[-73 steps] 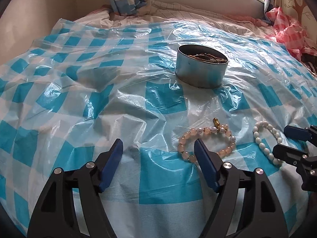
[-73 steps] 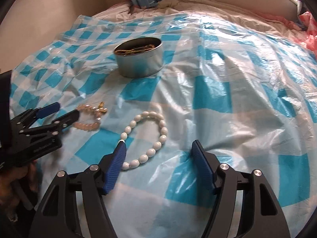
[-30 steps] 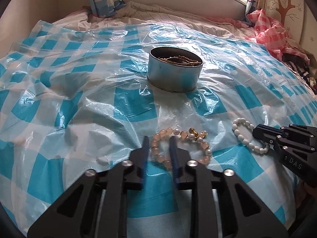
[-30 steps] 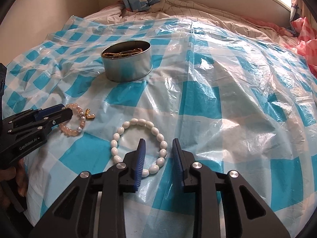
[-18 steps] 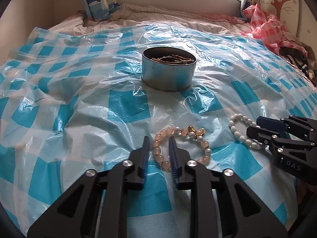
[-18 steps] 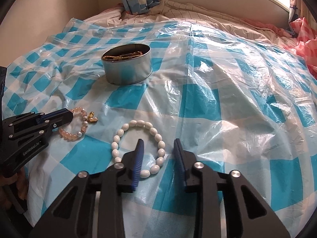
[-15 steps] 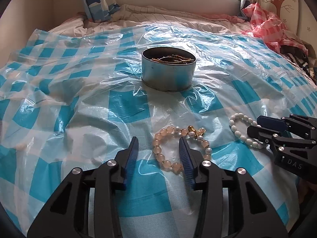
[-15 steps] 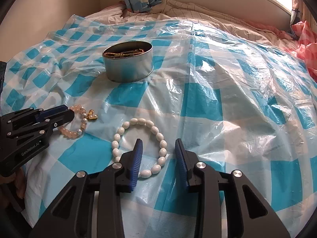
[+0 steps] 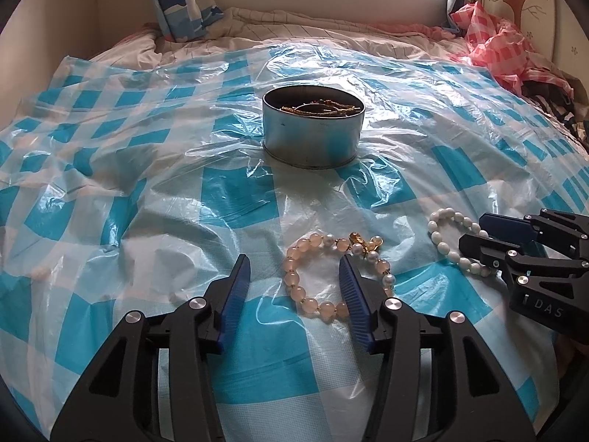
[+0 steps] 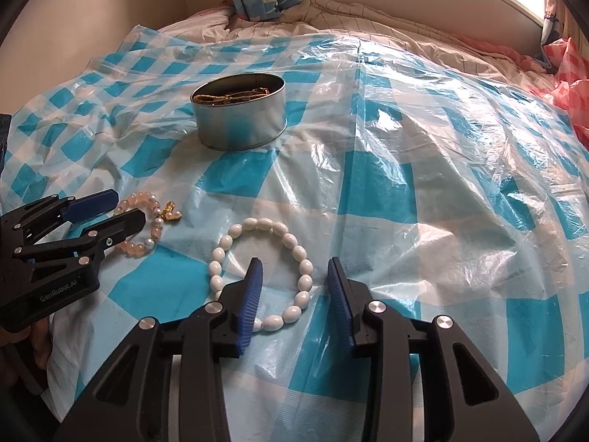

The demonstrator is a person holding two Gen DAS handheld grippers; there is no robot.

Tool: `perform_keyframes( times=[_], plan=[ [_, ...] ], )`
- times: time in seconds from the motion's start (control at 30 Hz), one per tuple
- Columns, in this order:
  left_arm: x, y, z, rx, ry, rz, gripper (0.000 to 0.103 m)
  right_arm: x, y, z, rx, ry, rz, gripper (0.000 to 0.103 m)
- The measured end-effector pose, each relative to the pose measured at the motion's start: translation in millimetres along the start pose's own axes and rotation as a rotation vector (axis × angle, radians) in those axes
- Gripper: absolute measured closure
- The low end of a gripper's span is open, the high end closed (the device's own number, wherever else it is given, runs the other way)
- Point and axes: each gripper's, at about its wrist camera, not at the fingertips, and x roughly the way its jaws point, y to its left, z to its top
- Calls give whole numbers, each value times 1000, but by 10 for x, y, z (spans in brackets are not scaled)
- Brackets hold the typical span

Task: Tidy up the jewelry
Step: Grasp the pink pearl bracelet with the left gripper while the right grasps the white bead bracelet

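Blue-and-white checked plastic sheeting (image 9: 154, 169), glossy and wrinkled, covers most of a bed; beyond its far edge lie pale striped bedclothes (image 9: 294, 31), a blue-and-white printed pillow (image 9: 180, 3) propped against the wall, and a crumpled pink-and-white checked plastic sheet (image 9: 493, 40) at the right side of the left wrist view; on the blue sheeting, well beyond both bracelets, stands a round silver metal tin (image 9: 313, 132), lidless, with gold-coloured chains (image 9: 320, 107) lying inside it.

Nearer, the left gripper (image 9: 294, 280), black with blue ribbed pads, points down at the sheeting with its jaws spreading apart; the near-left arc of a bracelet of translucent peach beads with a few pearls and a gold charm (image 9: 309, 300) lies flat between its pads, and neither pad presses on the beads, though its right finger hides part of the loop; the right gripper (image 10: 294, 287), of the same make, likewise has its jaws widening, and the near-right arc of a bracelet of white oval beads (image 10: 294, 243) lies between its pads without being pinched; its left pad stands inside the loop and its right pad outside it.

Both bracelets rest on the sheeting side by side, apart from each other, the peach one to the left of the white one; a bit of a hand (image 10: 36, 346) shows under the left gripper in the right wrist view.
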Motion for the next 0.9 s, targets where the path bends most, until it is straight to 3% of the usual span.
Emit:
perform_keyframes(
  times=[0.6,0.63,0.7,0.9],
  plan=[
    [29,-41,8,17,4,15,52,10,26,-11,-3,0,8,68],
    [26,-42,9,19,2,8,59,13,37,-12,-7,1,13,75],
    [23,-69,14,34,6,-5,95,10,73,-19,-21,-1,19,93],
    [20,-157,1,75,1,-17,96,-8,46,-13,-12,-7,9,94]
  ],
)
